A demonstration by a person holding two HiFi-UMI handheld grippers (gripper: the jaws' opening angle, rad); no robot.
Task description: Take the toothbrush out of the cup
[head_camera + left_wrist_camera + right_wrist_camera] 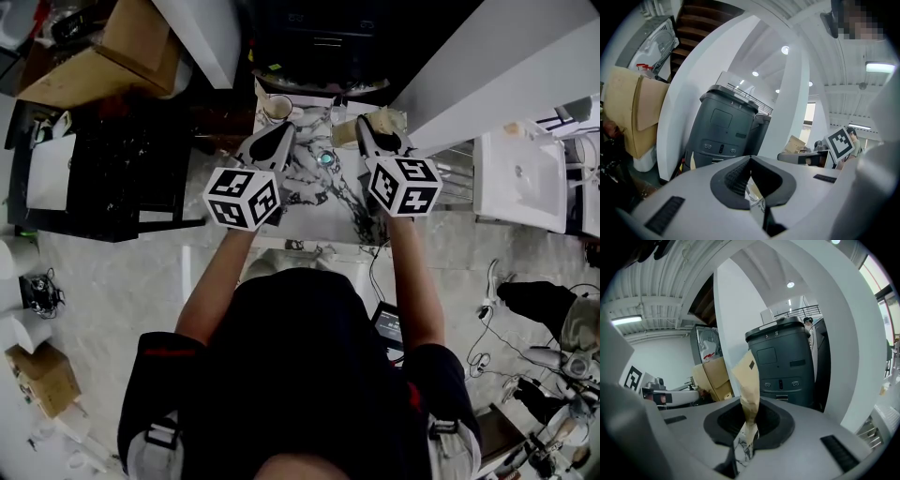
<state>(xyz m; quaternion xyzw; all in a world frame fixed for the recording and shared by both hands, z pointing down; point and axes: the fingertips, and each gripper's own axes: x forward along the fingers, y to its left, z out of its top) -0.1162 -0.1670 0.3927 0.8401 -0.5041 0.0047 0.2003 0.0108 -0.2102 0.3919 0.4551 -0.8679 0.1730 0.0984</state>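
Marble-veined tabletop (pixel 314 202); grey bin (pixel 723 126) stands beyond both tools. Left tool (pixel 285 128) clenched, nothing in it. Right tool (pixel 363 123) a slit apart, brown paper bag (pixel 749 380) showing in the slit. Small cup (pixel 325 159) sits between the tool tips; toothbrush too small to make out.

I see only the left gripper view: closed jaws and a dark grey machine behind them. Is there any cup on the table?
Observer: Yes, the head view shows a pale cup at the table's far edge, just ahead of the left gripper.
Operator: Is the right gripper empty?
Observer: Its view shows a brown paper piece between the jaws; whether they pinch it, I cannot tell.
Operator: And the toothbrush?
Observer: I cannot make it out; a small teal thing sits between both grippers.
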